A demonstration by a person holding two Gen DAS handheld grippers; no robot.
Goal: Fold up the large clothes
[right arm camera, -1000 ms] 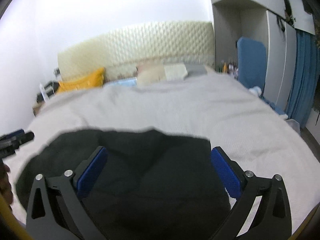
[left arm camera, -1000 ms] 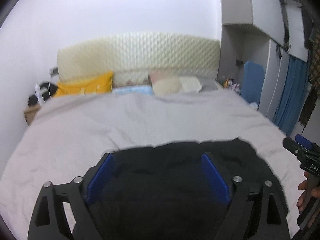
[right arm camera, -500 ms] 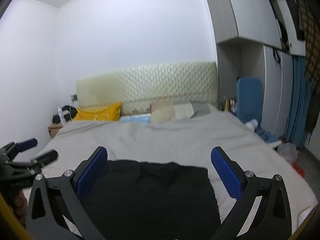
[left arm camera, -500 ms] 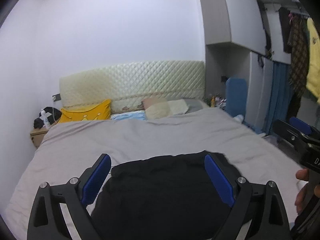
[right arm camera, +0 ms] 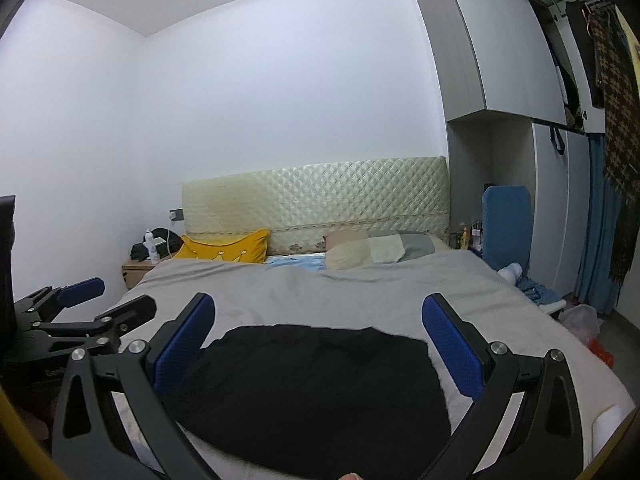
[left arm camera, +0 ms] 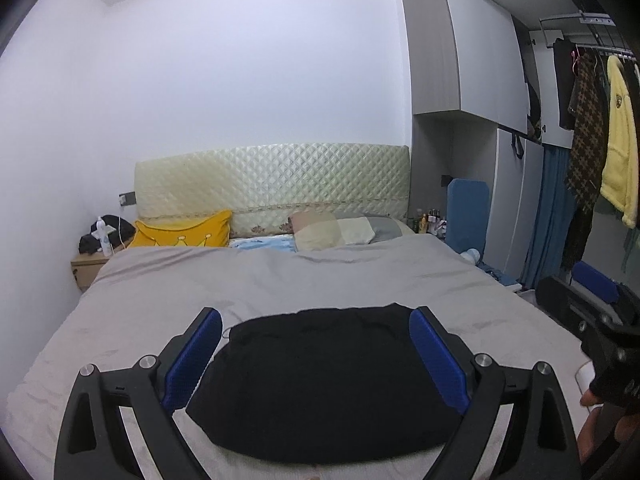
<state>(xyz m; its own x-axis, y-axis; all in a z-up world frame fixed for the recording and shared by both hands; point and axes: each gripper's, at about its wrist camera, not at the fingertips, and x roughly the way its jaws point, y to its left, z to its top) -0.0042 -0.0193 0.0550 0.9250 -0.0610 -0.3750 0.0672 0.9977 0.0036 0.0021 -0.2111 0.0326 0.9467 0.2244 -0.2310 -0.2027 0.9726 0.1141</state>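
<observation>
**Black garment lies flat; both grippers free above it**

Black fabric, a garment in a compact rounded-rectangle shape, lies on the grey bed cover at the foot end of the bed, well apart from the quilted headboard and the yellow pillow below it. The left gripper is held off the cloth with its blue fingers spread wide and nothing between them; the right gripper is likewise splayed and empty, its fingers framing the garment from above.

Judging by the tidy outline, the fold looks largely done, though hidden layers cannot be checked. If another fold is wanted, each gripper should come down on one corner of the edge farthest from the headboard, pinch every layer together, then lift and carry both corners level towards the headboard so the edges meet squarely. Uneven lifting would skew the stack, and a shallow pinch could drop the lower layers.
</observation>
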